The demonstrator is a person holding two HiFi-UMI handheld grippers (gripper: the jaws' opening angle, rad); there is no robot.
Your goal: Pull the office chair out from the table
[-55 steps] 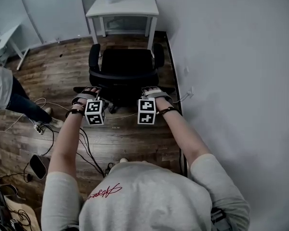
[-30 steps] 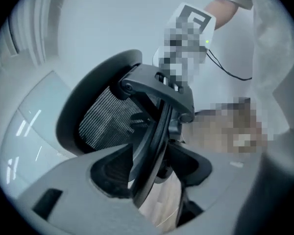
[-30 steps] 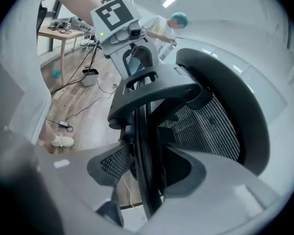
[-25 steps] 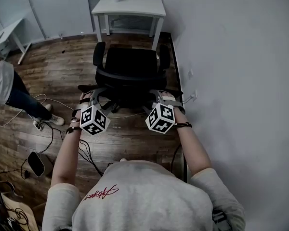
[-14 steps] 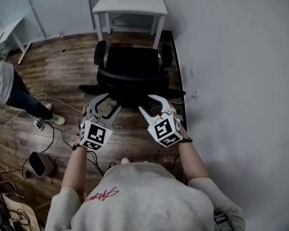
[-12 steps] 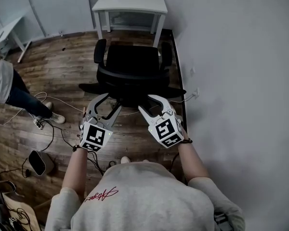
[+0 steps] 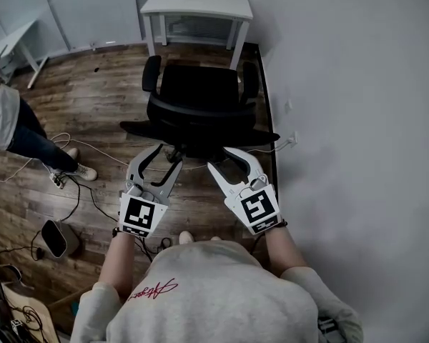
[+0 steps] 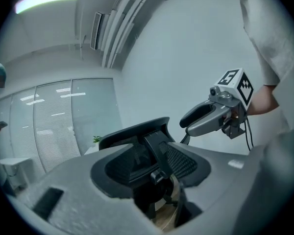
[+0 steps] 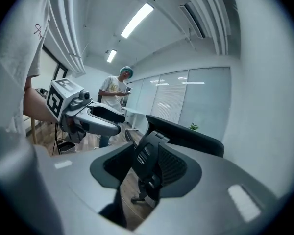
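The left gripper (image 7: 168,156) and right gripper (image 7: 219,158) hold nothing, jaws apart though just now closing a little, near the back of the office chair (image 7: 196,102), which stands well apart from the table (image 7: 196,2), so the pull looks done and any further pull would need a fresh grip.

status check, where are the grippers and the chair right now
Left gripper and right gripper open, empty, fingers just closing a little. Office chair clear of the table, ungripped. Cables on floor at left, wall close right.
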